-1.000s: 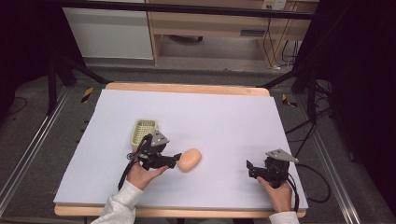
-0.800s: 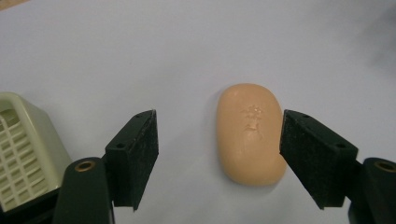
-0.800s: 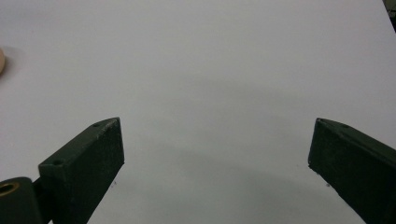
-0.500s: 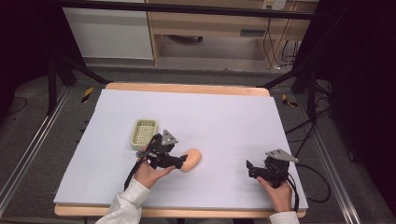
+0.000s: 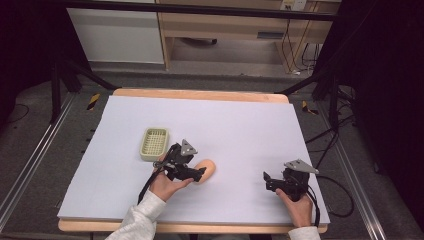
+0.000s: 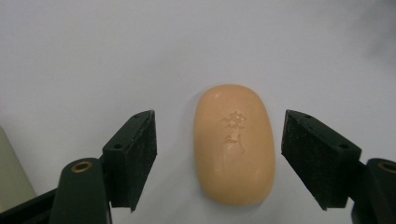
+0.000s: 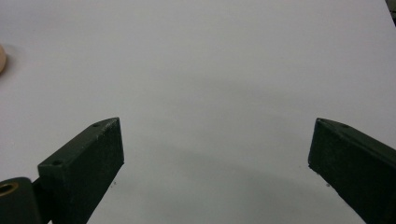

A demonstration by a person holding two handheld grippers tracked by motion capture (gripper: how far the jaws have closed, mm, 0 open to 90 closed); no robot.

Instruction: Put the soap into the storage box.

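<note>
So the soap [image 5: 206,171] is lying flat on the white worktop [image 5: 240,125], a bit left of middle and toward the near edge, and the left gripper [image 5: 196,174] is right on it. In the left gripper view the jaws are spread wide with the soap [image 6: 234,143] sitting between them, a clear gap on both sides, so nothing is gripped. You can make out a little stamped mark on the soap's top face. The soap dish [image 5: 154,143] sits just beyond the left gripper, toward the left edge, apart from the soap. The right gripper [image 5: 270,182] is well off near the near right corner, jaws wide open over bare worktop, holding nothing. A sliver of soap [image 7: 2,57] peeks in at the left edge of its view.
</note>
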